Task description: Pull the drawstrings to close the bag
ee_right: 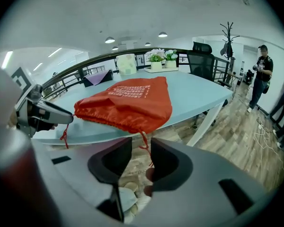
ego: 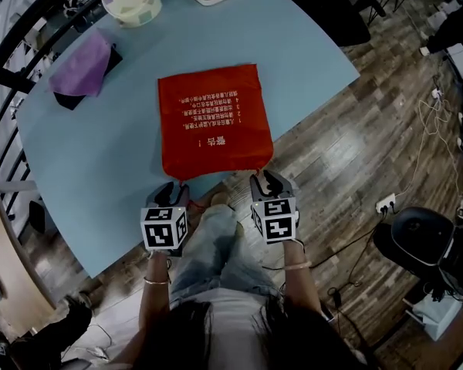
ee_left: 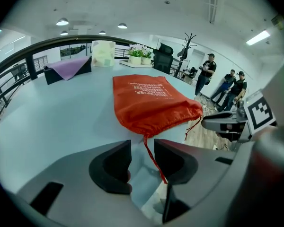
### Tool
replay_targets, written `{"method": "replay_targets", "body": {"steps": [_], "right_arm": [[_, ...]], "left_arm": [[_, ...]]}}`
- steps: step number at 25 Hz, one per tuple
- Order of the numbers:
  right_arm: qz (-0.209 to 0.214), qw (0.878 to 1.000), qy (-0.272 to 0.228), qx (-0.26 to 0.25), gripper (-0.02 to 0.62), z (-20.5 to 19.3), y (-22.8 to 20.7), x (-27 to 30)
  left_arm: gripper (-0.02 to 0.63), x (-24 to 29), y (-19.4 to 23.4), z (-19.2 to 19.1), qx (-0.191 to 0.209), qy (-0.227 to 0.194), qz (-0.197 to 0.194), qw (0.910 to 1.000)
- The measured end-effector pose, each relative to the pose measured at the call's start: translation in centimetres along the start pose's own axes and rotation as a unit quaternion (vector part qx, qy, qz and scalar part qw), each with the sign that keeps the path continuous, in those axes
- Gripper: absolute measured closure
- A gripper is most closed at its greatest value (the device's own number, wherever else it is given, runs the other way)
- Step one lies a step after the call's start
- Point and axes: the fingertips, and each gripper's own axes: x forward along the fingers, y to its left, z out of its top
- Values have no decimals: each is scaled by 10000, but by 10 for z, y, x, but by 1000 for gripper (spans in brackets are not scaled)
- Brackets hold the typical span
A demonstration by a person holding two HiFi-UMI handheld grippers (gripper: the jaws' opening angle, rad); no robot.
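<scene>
Fingers of left gripper and right gripper stand apart, each pair straddling a drawstring, ready to clamp and cinch the bag.

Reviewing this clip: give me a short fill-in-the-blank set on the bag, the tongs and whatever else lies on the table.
1. The bag lying flat on the table is ____ in colour.
2. The left tongs stand ____, with a cord from the bag hanging between them; the right tongs stand the same way.
3. The cloth at the table's far left is ____.

Missing words: red; open; purple.
</scene>
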Motion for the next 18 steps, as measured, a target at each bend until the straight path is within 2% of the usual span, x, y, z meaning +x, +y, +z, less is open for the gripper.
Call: {"method": "replay_targets", "body": {"steps": [4, 8, 15, 18], "right_arm": [[-25, 9999, 147, 30, 474, -8, -3, 12], [-29, 9997, 217, 84, 474, -12, -4, 24], [-254, 9996, 22, 128, 479, -4, -7, 35], [-370, 9989, -47, 275, 545, -3, -9, 32]], "left_arm": [[463, 8, 0, -1, 55, 104, -8, 9999], [463, 11, 3, -2, 232, 157, 197, 9994], [505, 12, 7, -3, 466, 35, 479, 9978], [514, 11, 8, -3, 415, -77, 483, 9979]]}}
